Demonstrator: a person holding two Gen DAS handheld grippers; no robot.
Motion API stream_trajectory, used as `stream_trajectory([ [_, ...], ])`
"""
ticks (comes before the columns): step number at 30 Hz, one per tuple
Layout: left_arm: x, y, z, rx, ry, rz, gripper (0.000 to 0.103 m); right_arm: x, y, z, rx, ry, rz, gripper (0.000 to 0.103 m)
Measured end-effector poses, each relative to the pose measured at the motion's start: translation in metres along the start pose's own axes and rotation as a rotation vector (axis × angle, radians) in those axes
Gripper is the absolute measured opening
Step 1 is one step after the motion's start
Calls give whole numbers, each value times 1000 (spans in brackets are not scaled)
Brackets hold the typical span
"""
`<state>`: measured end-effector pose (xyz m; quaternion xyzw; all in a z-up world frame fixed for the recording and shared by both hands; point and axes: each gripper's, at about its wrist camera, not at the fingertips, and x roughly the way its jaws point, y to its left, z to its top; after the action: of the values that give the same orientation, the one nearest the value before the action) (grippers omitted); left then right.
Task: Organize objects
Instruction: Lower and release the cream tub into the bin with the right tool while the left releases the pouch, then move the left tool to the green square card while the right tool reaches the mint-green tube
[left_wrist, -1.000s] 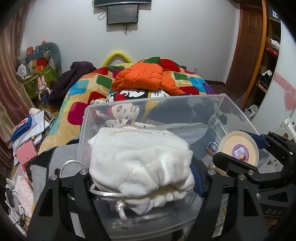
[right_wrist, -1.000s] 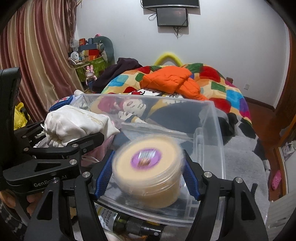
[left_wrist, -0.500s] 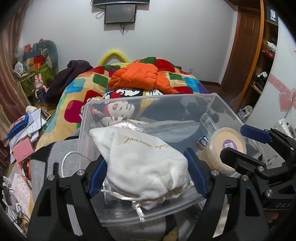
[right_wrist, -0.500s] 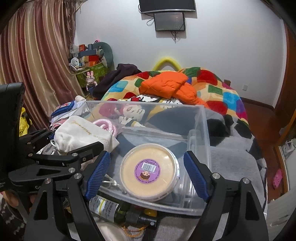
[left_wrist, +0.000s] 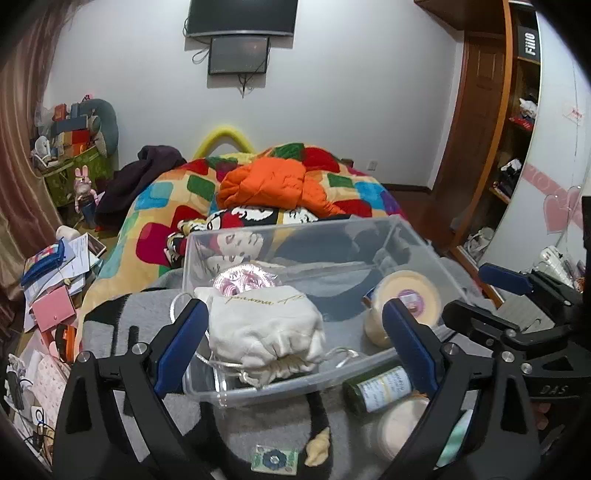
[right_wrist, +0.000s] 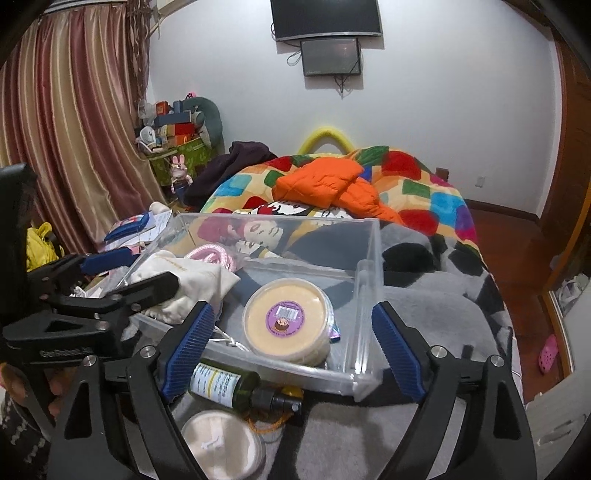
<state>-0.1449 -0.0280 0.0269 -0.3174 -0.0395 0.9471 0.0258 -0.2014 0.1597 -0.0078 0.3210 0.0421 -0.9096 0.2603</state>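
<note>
On the bed, the left wrist view shows the left hand-held gripper (left_wrist: 291, 347) opening, pads clear of a white pouch (left_wrist: 262, 328) in the clear bin (left_wrist: 417, 236). The right wrist view shows the right hand-held gripper (right_wrist: 291, 350) opening around, not touching, a yellow tub (right_wrist: 286, 323) in the bin; a green bottle (right_wrist: 229, 384) lies just outside its near wall.

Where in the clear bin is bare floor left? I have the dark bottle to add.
Bare floor in the clear bin lies behind the round tub, toward the far wall. The left side is crowded: white pouch, pink coil.
</note>
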Motion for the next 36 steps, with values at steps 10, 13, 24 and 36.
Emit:
stream_trajectory([
  [10,-28,-2,-6,19,-25,16,97,-28,-1,-10,1,-34,-23,90],
  [13,-30,1,-11,16,-15,27,97,-33,-2,-15,3,-34,-25,90],
  [24,-24,18,-42,5,68,73,97,-42,0,-43,-6,6,-36,90],
  [36,-13,35,-86,-9,174,110,97,-31,-6,-86,35,124,-24,90],
])
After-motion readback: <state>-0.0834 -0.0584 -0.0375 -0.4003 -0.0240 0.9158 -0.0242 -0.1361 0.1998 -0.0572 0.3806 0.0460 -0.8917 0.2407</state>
